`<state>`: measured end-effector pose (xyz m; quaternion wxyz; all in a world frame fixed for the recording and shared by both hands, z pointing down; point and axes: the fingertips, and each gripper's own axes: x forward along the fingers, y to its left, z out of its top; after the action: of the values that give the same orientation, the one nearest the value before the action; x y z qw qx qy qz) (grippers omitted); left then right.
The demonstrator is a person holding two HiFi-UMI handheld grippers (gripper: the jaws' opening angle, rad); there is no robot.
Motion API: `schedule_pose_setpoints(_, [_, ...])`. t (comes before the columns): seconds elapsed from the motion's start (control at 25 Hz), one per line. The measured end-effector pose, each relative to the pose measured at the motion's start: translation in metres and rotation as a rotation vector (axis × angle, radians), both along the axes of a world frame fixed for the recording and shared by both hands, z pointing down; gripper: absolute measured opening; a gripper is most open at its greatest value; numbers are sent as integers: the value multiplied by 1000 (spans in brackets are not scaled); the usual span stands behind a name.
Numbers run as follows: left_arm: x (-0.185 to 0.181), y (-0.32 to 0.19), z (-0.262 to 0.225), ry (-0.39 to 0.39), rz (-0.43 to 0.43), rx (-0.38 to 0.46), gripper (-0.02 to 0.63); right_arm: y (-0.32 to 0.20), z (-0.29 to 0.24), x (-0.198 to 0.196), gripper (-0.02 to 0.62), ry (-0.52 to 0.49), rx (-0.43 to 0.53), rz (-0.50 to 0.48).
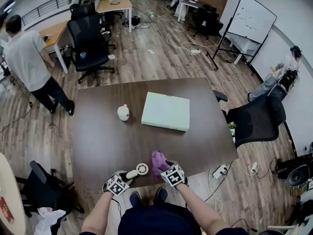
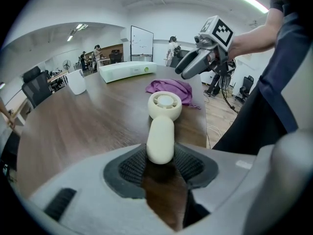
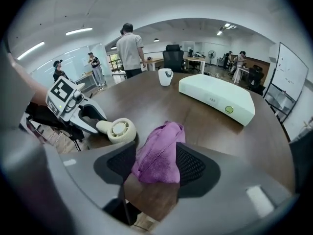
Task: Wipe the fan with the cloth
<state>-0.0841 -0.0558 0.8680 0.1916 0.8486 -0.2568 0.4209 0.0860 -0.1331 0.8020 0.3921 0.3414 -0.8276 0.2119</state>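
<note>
Office, wood floor (image 1: pixel 161 62) (desks (image 1: pixel 115 5), black chairs (image 1: pixel 88 39))

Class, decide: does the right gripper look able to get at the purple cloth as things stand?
Probably yes. The purple cloth lies between the open fingers of the right gripper, with nothing covering it, and the fan sits off to one side.

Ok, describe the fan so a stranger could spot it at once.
On the dark brown wooden table, look at the near edge. The small cream plastic fan lies there, just left of the crumpled purple cloth; it alone has a round ringed head on a stubby handle.
</note>
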Motion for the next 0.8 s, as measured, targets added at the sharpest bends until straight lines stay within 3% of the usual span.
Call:
schedule_pose_setpoints(0.52, [-6,2,1,62,-44,6,175,1,45,3,281,74,-102,20])
schedule_pose_setpoints(0.8, [-5,1,2,64,-32,4,175,-4,54,18,158,133,-99,77])
